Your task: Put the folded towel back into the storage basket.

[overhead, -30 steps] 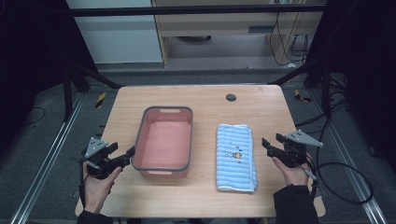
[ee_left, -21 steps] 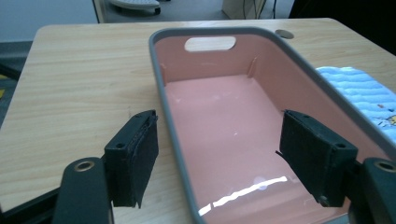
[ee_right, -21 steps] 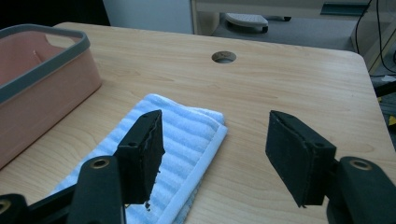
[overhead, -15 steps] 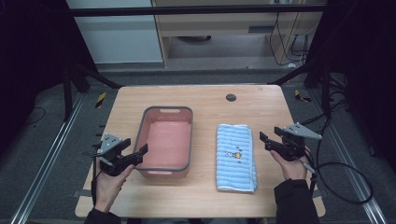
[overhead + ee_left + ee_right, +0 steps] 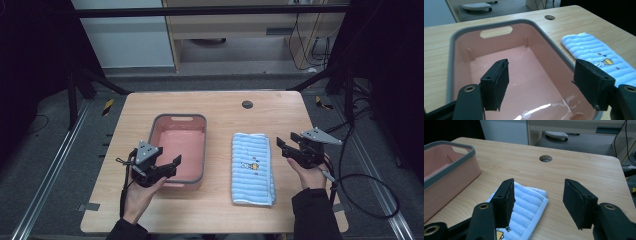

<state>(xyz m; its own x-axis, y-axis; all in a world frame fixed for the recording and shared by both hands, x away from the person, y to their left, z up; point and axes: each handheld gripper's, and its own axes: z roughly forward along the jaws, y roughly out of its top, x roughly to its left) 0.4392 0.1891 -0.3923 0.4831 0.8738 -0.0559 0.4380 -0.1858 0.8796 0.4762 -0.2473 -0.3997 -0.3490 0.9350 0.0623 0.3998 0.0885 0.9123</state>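
Observation:
A pink basin (image 5: 200, 150) with a grey rim (image 5: 554, 47) stands empty at the table's left centre. A folded blue striped towel (image 5: 252, 167) with a small cartoon patch lies flat to its right. My left gripper (image 5: 173, 166) hangs over the basin's near left corner, open; in the left gripper view (image 5: 540, 72) its jaws frame the basin's inside with nothing between them. My right gripper (image 5: 281, 148) hovers just right of the towel, open. Its jaws (image 5: 539, 187) have just been closing a little, with only the towel's far corner (image 5: 529, 197) and bare table below.
A round cable hole (image 5: 247, 104) sits near the wooden table's far edge (image 5: 215, 93). A black cable (image 5: 360, 180) loops off the table's right side. Black frame struts stand at both far corners, with cabinets beyond.
My left gripper has moved right, from beside the basin's left wall to over its near left corner. The right gripper has lifted slightly and its jaws have narrowed a bit.

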